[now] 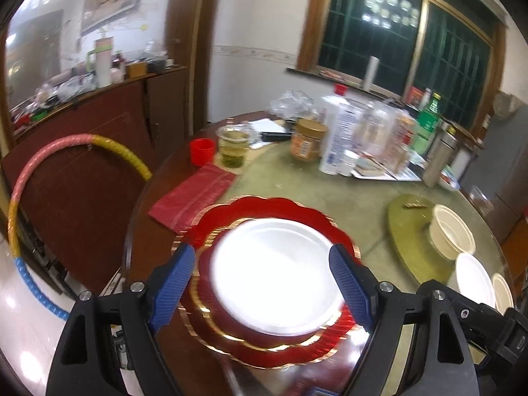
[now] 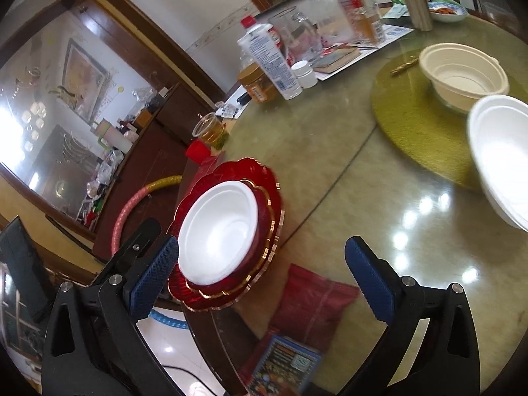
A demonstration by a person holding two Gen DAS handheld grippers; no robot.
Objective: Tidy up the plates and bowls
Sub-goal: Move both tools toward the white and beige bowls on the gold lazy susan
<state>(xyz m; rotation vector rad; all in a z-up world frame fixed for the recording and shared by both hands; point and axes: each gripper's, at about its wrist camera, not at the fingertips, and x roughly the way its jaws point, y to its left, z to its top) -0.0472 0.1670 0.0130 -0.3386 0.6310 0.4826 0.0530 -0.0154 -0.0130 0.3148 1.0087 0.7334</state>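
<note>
The left gripper (image 1: 264, 283) is showing two matte black plastic arms with triangular cut-outs, silver round screw heads at the pivots, and blue, finely cross-hatched rubber pads (image 1: 171, 290) on the fingers. The right gripper (image 2: 262, 277) is wearing the same black frame, silver screws and blue textured pads (image 2: 369, 283).
</note>
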